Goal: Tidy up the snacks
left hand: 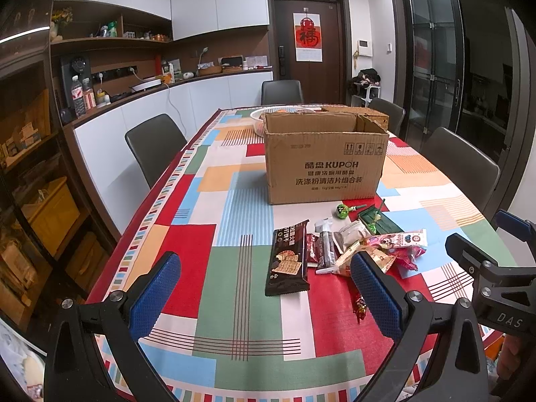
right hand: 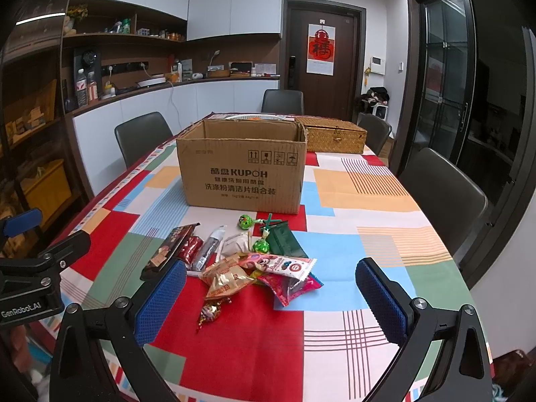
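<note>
An open cardboard box [left hand: 326,164] [right hand: 243,174] stands in the middle of the table. In front of it lies a pile of snack packets [left hand: 365,244] [right hand: 241,258]: a long black biscuit pack [left hand: 288,258] [right hand: 169,248], a pink-and-white packet [right hand: 278,263], a red packet [right hand: 289,284], gold wrapped sweets [right hand: 224,279], a dark green pack [right hand: 284,241] and green lollipops [right hand: 248,221]. My left gripper [left hand: 264,296] is open and empty, near the pile's front left. My right gripper [right hand: 271,298] is open and empty, just in front of the pile.
The table carries a bright patchwork cloth [right hand: 351,201]. A wicker basket [right hand: 335,139] and a white basket [left hand: 264,117] stand behind the box. Grey chairs [left hand: 154,147] [right hand: 445,194] ring the table. A counter [left hand: 150,90] runs along the left wall.
</note>
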The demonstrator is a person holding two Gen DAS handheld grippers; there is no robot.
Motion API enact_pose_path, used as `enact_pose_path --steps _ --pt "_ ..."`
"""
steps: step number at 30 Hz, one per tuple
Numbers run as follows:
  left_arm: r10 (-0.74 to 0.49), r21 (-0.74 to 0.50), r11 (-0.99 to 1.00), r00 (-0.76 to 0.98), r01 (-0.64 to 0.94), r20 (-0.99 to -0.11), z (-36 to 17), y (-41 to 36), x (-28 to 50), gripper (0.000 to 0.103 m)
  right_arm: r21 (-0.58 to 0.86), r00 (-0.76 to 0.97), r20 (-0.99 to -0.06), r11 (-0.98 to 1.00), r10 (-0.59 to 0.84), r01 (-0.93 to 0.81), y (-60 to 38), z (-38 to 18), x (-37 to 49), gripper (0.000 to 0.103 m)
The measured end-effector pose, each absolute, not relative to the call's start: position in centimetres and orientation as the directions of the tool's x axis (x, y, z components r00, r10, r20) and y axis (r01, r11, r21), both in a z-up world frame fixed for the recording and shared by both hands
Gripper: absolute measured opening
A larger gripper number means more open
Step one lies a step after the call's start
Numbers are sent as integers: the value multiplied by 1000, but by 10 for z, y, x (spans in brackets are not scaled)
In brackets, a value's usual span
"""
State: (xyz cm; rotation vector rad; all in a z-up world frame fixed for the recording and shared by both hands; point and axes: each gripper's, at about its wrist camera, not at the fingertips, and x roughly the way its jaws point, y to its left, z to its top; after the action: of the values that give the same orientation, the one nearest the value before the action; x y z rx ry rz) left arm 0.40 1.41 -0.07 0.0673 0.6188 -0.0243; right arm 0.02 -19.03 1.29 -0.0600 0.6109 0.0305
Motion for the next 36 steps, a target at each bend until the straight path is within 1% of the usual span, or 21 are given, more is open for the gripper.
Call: enact_pose_path --steps 30,32,33,36 --pt "-11 41 998 811 42 -585 5 8 -1 103 -53 818 -576 997 9 -48 -189 13 -1 102" --pt "-10 42 998 808 43 -589 3 8 -2 103 -54 815 -579 997 8 -49 -189 13 0 102" --pt "3 63 997 807 42 -591 -3 4 1 103 -55 815 -580 997 8 -49 -188 12 0 102" --pt "-1 55 998 802 43 -597 -5 4 2 103 -58 810 -587 997 9 -53 -188 11 2 102"
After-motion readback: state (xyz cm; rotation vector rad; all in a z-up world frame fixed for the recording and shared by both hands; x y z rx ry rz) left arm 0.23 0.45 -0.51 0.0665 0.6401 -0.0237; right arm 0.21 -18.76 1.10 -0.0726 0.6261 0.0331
